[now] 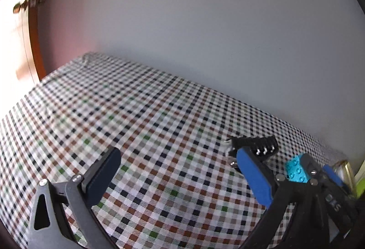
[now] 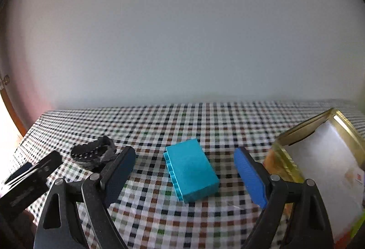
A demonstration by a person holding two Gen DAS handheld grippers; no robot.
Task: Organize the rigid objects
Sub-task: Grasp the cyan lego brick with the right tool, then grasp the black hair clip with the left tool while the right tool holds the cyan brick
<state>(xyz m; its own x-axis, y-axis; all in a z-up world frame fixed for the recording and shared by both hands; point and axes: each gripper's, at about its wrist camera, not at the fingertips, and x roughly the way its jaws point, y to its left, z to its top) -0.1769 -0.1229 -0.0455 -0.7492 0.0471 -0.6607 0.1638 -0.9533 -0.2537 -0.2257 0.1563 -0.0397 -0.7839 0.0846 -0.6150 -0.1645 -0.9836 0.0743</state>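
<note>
Left wrist view, left to right: took in a sunlit wooden door frame (image 1: 34,43) at the far edge, then a long run of checked tablecloth (image 1: 136,125) under a pale wall (image 1: 205,20). Showed the left gripper (image 1: 180,171) with jaws spread wide over bare cloth, nothing between its dark pad and its blue one. Caught a black ribbed part (image 1: 255,146) lying past the blue pad, and further right only a stud-topped corner of the turquoise brick block (image 1: 296,171), mostly hidden behind the other tool's fingers. Glimpsed just a sliver of the gold-rimmed container (image 1: 346,171) at the frame's edge.

Right wrist view, left to right: picked up the left tool's black tip at the margin and the same black ribbed part (image 2: 93,150) beside it. Revealed the whole turquoise brick block (image 2: 191,169), resting on its side on the checked tablecloth (image 2: 205,116), between the fingers of the right gripper (image 2: 184,171) but touched by neither pad. Held those jaws wide apart. Laid bare the gold-rimmed container (image 2: 294,134), tipped with its white interior facing the lens, just beside the blue pad.
</note>
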